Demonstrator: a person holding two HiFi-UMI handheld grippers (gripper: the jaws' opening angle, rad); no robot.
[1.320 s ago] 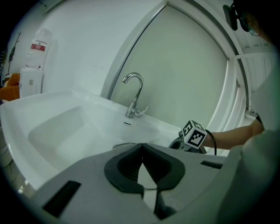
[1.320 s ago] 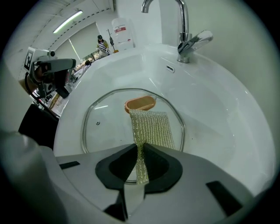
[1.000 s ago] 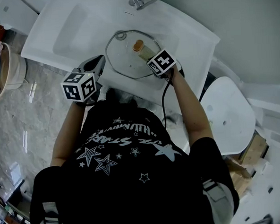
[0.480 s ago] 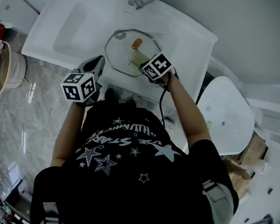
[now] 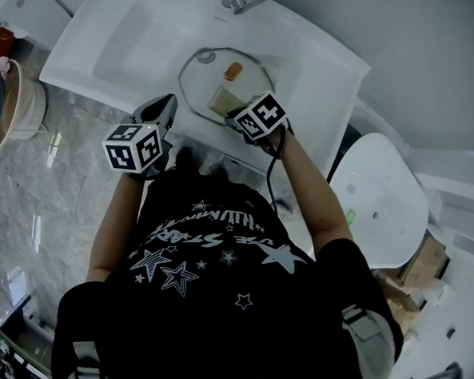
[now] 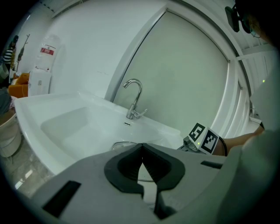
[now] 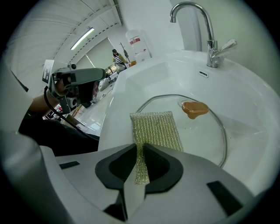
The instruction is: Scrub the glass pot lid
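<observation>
Clear glass made up the pot lid (image 7: 205, 131), a round pane with a thin metal rim and an orange-brown knob (image 7: 194, 108) at its middle. It lay flat, knob up, on the level white shelf of the washbasin (image 5: 310, 68), just beside the sunken bowl (image 5: 124, 47). Nearest in the right gripper view, the right gripper (image 7: 141, 146) had its jaws pressed onto the near edge of a gold-green mesh scrub pad (image 7: 157, 129). The pinched strip of the pad stood on edge between the dark pads, and the rest fanned out flat upon the glass. The far edge of the pad lay short of the knob, apart from it. In the head view the pad (image 5: 220, 103) lay on the near half of the lid (image 5: 199, 87), with the right gripper (image 5: 236, 117) low over the lid's near rim. The left gripper (image 5: 166, 105) hung off the glass at the front edge of the basin, to the lid's left. In its own view the left gripper (image 6: 142, 151) had its jaws closed on each other with nothing between them. Beyond the lid, a chrome tap (image 7: 210, 39) rose at the back of the basin. On the floor to the far left stood a round tub (image 5: 16, 118) with something dark lying in it.
</observation>
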